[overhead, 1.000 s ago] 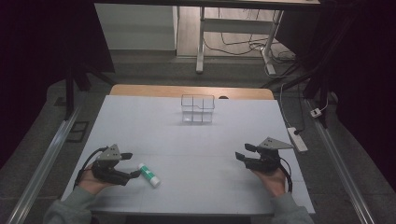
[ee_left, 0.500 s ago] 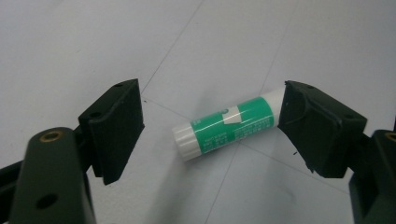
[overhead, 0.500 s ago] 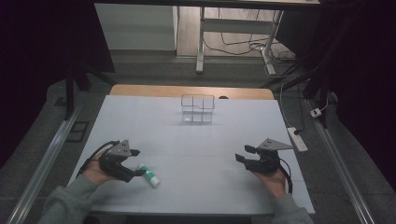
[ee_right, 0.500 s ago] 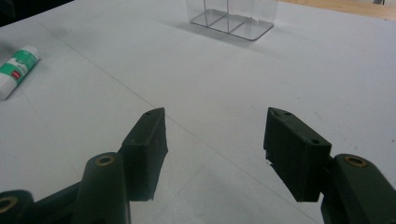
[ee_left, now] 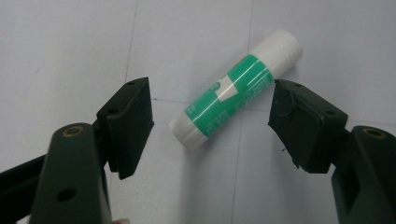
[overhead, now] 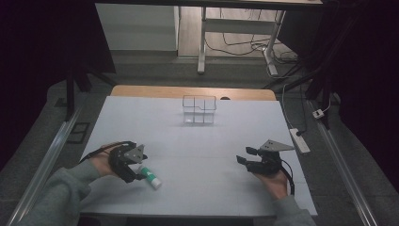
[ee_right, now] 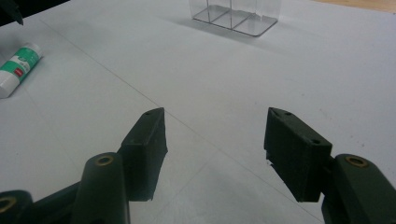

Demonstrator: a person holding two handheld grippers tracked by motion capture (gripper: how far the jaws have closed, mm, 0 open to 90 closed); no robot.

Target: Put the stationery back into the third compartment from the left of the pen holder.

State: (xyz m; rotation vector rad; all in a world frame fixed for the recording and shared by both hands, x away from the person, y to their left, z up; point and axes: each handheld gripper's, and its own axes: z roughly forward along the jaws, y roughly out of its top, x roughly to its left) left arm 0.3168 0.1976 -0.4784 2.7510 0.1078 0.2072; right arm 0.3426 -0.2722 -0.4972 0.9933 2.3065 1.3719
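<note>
L gripper fingers apart w/ glue stick between, untouched.

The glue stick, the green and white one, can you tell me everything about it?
The glue stick is a small round tube with a green label, white marks on it and white ends. It looks like smooth plastic. It lies flat on its side on the white table, slanted, near the front left. The left tongs are open, one jaw on each side, not touching it.
</note>
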